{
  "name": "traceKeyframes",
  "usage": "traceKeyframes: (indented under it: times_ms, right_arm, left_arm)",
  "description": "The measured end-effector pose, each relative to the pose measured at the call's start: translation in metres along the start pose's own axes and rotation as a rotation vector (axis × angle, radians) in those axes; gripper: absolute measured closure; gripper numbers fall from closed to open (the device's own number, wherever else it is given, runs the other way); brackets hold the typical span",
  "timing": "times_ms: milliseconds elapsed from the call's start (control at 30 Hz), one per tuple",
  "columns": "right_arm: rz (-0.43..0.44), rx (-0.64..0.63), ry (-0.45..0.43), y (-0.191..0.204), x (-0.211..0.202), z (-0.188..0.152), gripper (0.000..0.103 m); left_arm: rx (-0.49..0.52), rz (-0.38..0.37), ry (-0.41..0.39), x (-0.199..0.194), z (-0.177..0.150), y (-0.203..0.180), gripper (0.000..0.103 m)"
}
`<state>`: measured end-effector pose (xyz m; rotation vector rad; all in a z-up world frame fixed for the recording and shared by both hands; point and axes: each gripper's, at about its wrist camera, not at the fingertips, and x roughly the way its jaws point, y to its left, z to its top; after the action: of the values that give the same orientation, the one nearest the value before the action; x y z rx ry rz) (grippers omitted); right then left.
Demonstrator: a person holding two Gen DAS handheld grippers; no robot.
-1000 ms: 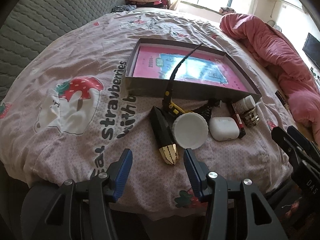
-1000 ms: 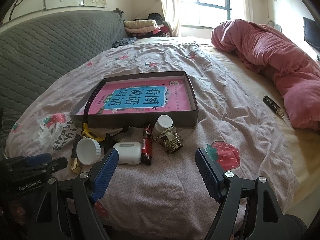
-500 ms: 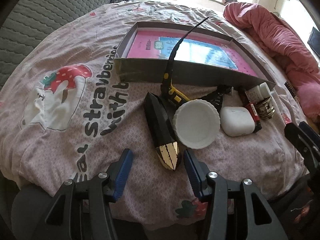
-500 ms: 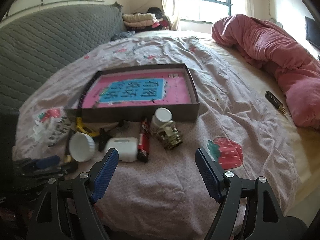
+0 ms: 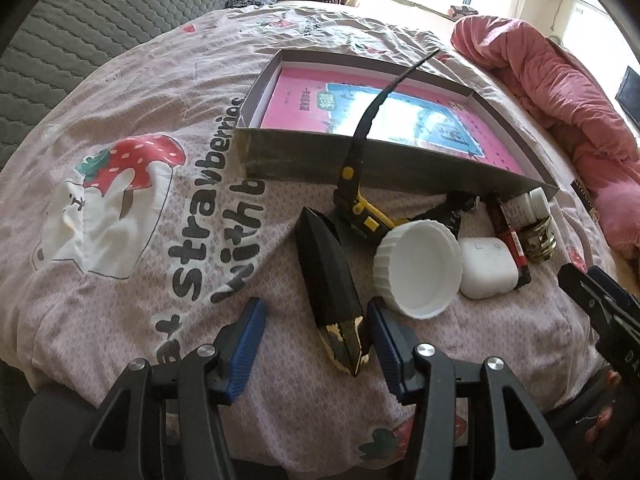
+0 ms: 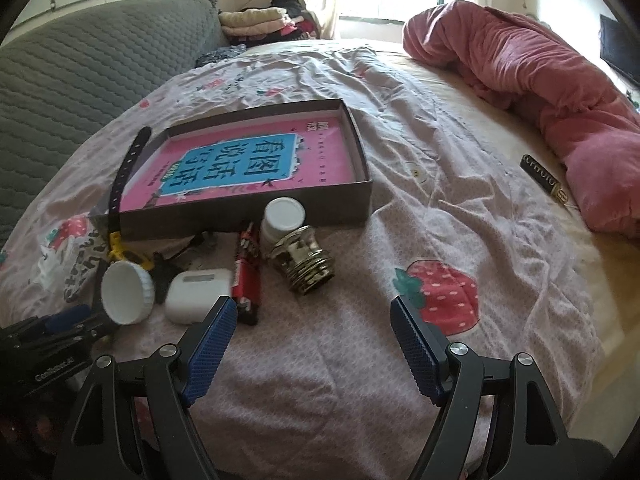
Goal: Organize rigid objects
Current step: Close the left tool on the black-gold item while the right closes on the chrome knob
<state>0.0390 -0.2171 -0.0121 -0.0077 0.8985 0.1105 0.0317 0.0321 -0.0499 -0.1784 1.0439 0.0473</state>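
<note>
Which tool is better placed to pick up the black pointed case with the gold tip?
Left tool: open, the black case lies between its fingers. Right tool is open over bare sheet.

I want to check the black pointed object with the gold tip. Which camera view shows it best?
The left wrist view: the black pointed object lies whole and close, gold tip between the open left gripper fingers. In the right wrist view the white lid hides nearly all of it.
</note>
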Motion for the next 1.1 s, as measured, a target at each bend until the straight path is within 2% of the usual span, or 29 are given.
traceKeyframes:
  times_ms: [233, 800, 1100]
  right_arm:
    - [-0.020, 0.009, 0.038, -0.011, 0.018, 0.008, 0.023]
    - [-0.024, -0.093, 0.030, 0.001, 0.037, 0.019, 0.024]
    - [-0.044, -0.161, 0.041, 0.009, 0.050, 0.022, 0.037]
  left_arm:
    - [-0.006, -0.025, -0.012, 0.004, 0.006, 0.005, 0.053]
    - [0.012, -0.031, -0.045, 0.016, 0.015, 0.004, 0.063]
    - [0.029, -0.038, -0.070, 0.021, 0.024, 0.007, 0.072]
